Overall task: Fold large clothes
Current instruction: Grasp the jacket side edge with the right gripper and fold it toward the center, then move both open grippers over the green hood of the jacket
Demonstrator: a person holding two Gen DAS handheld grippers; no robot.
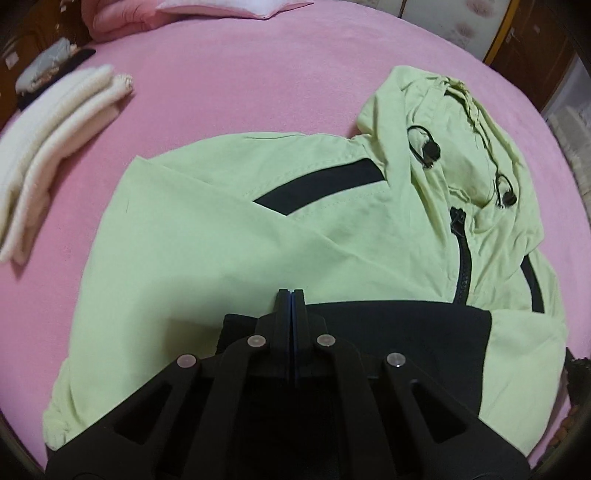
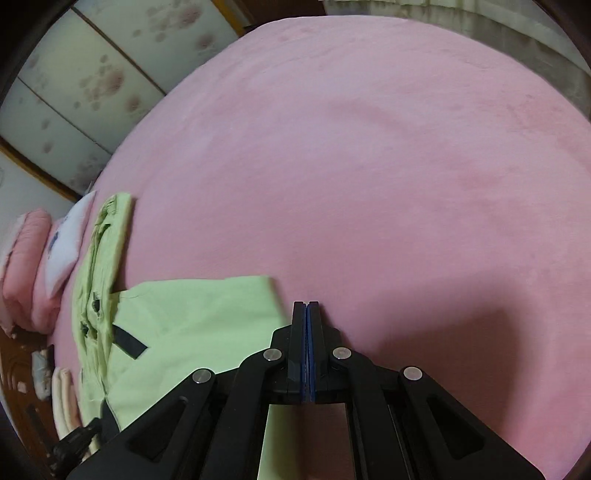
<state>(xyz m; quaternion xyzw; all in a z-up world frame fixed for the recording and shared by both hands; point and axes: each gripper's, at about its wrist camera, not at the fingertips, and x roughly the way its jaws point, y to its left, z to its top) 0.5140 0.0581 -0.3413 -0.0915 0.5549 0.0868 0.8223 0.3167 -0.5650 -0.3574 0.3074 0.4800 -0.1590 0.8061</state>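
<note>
A light green jacket (image 1: pixel 229 236) with black panels and a black zip lies partly folded on the pink bed (image 1: pixel 240 85), its hood (image 1: pixel 454 140) to the upper right. My left gripper (image 1: pixel 291 293) hangs over the jacket where the green cloth meets the black panel (image 1: pixel 406 332). Its fingers are shut together and no cloth shows between them. In the right wrist view the jacket (image 2: pixel 192 325) lies at the lower left. My right gripper (image 2: pixel 306 304) is shut with nothing in it, above the pink bed (image 2: pixel 369 166) just right of the jacket's edge.
Folded cream cloths (image 1: pixel 55 125) lie on the bed left of the jacket. A pink quilt (image 1: pixel 118 18) and a white pillow (image 1: pixel 236 5) sit at the far end. The right wrist view shows the quilt (image 2: pixel 26 266), the pillow (image 2: pixel 70 240) and flowered sliding doors (image 2: pixel 92 74).
</note>
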